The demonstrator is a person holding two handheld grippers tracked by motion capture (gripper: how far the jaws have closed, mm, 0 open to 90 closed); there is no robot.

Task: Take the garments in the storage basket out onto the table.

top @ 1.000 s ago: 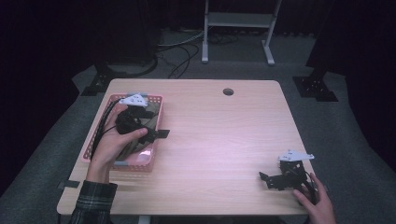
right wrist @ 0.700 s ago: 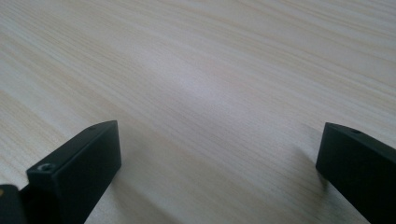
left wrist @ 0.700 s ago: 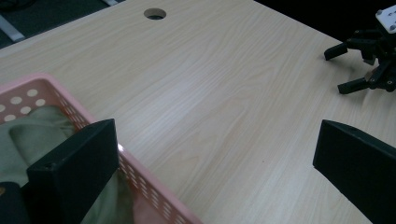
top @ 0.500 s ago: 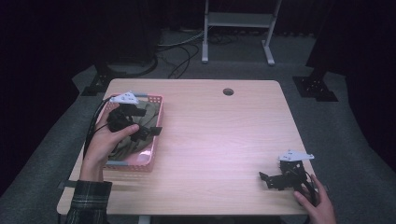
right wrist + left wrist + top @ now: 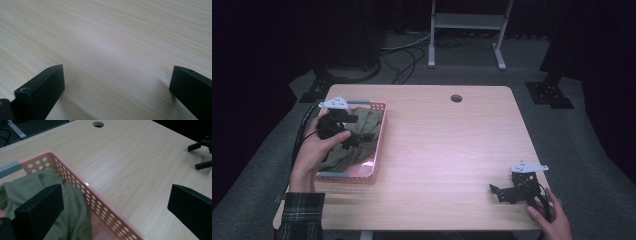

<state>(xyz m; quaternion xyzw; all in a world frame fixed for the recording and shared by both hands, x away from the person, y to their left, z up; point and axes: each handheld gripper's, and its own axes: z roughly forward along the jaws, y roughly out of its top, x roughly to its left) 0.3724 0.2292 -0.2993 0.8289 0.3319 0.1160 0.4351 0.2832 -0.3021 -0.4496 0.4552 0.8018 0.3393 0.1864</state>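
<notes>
A pink perforated basket [image 5: 381,131] stands on the left of the wooden table and holds a crumpled olive-green cloth [image 5: 367,125]. A hand holds my left gripper [image 5: 353,131] over the basket's left part, jaws wide open with nothing between them. In the left gripper view my left gripper [image 5: 115,205] looks across the basket rim [image 5: 75,180], with the cloth [image 5: 72,205] lying beside the left jaw. My right gripper [image 5: 496,194] rests on the table near the front right corner, open and empty. Bare wood lies between the jaws of my right gripper [image 5: 116,87].
A round cable hole [image 5: 456,98] sits near the table's far edge. Bare tabletop [image 5: 447,150] stretches between the basket and the right gripper. The other gripper [image 5: 203,155] appears at the far right of the left gripper view. Cables and a metal stand lie on the floor beyond.
The left hand and gripper have drawn back to the left over the basket, off its right rim. The right gripper has stayed where it was.
</notes>
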